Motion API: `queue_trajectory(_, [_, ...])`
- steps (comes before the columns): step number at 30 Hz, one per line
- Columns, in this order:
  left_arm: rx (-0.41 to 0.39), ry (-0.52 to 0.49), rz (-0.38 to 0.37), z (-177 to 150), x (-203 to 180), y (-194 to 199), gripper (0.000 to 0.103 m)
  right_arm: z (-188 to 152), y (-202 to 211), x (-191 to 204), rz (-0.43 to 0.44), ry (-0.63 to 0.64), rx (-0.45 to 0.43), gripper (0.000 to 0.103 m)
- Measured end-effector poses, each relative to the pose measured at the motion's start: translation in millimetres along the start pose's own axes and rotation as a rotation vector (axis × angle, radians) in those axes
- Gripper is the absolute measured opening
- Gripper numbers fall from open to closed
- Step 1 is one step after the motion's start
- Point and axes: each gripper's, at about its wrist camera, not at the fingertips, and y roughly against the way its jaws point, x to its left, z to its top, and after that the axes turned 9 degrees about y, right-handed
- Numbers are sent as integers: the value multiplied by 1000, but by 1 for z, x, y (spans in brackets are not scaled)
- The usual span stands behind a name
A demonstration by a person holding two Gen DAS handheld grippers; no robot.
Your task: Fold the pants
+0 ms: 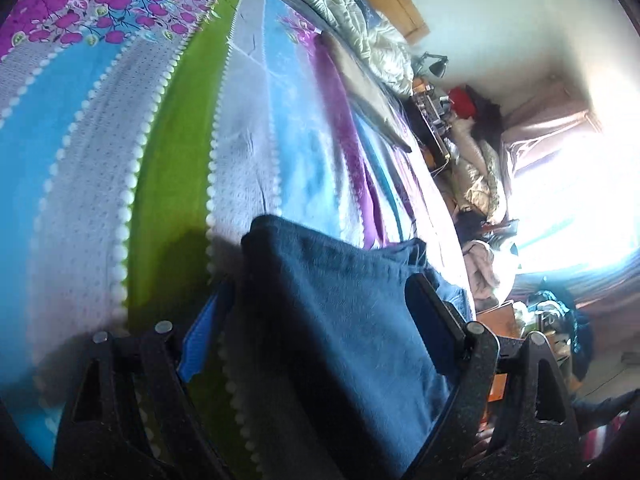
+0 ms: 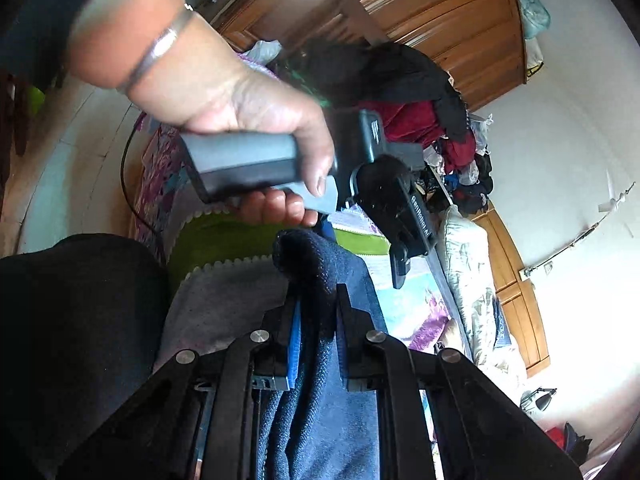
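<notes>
Clearly the folding is under way but not finished: one pair of dark blue pants [image 2: 320, 400] is lifted off the bed [image 1: 168, 168], gripped at two places. The right claw [image 2: 316, 300] has its fingers pressed together on a bunched edge of the cloth, which pokes out past the tips. In the left wrist view the left claw [image 1: 320, 312] stands much wider, with a broad band of the pants [image 1: 340, 320] lying between its two fingers; it probably carries the cloth, though I cannot tell whether the pads truly bite on it.

No finished fold shows anywhere, and most of the garment hangs out of sight below the cameras. By my judgement, laying the held edge over, smoothing it and at least one further fold remain.

Counted: one pair of pants, two claws, one hand [image 2: 248, 108] in view holding the left tool's handle, and one patterned bed.
</notes>
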Motion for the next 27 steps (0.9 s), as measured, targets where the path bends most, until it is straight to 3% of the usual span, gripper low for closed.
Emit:
queue_trajectory(2, [31,-14,60,3,-5,-10,79,-2,3,-7,4,-18,-5,16])
queue_trajectory(4, [57,-26,92,2,-8,-18,38,-3,7,-7,0,-37,-12,16])
queue_trajectory(7, [37,-25,128,1,-15,-20,29,-11,19,-22,10,-103,-21,16])
queue_trajectory(10, [-20,-69,161,-3,-48,-10,25,-25,39,-47,5,-199,-34,16])
queue_trajectory(13, [-74,-121,148,-5,-93,-2,22,-50,64,-84,-3,-343,-38,16])
queue_trajectory(17, [-102,-223,98,-15,-177,-20,20,-112,103,-129,-35,-591,1,16])
queue_trajectory(22, [-50,-374,7,-48,-285,-97,20,-226,156,-165,-118,-925,117,14])
queue_trajectory(27, [87,-437,-33,-93,-347,-208,19,-333,220,-164,-266,-1187,250,11])
